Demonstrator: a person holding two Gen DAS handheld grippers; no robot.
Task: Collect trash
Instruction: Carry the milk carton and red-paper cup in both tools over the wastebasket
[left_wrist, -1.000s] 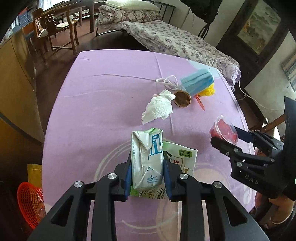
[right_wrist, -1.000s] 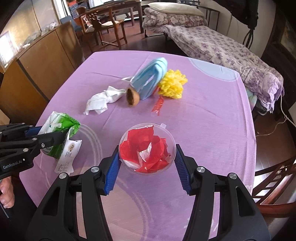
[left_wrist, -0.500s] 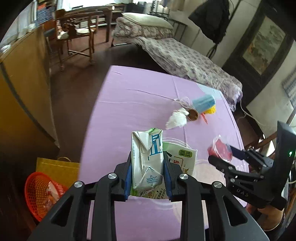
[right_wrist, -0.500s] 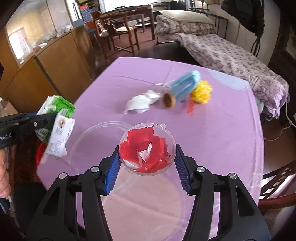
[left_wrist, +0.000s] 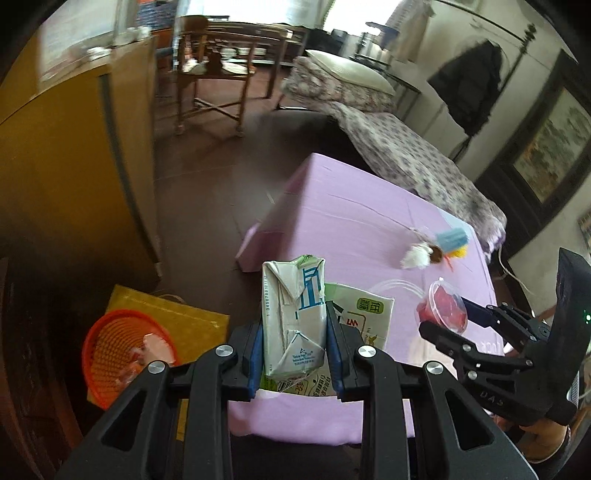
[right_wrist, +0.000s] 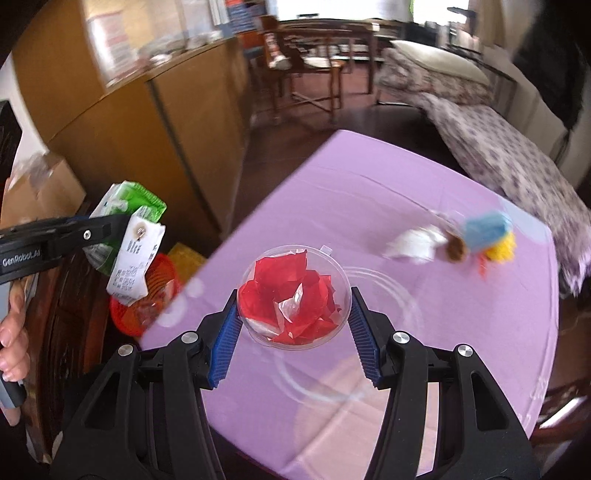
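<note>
The left hand-held gripper (left_wrist: 294, 345) is clamped on a creased milk carton (left_wrist: 293, 317) and a flat wrapper (left_wrist: 364, 314), the mesh orange basket (left_wrist: 127, 352) at 9 o'clock. The right hand-held gripper (right_wrist: 293, 323) pinches a clear round cup (right_wrist: 293, 297) of crumpled red paper above the purple table (right_wrist: 388, 192).

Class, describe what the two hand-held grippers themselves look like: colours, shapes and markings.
Both the left hand-held gripper and the right hand-held gripper have black angular fingers with triangular cut-outs, silver round bolts and ribbed blue pads. The left one bears white "GenRobot.AI" lettering; the right has a green light.
</note>
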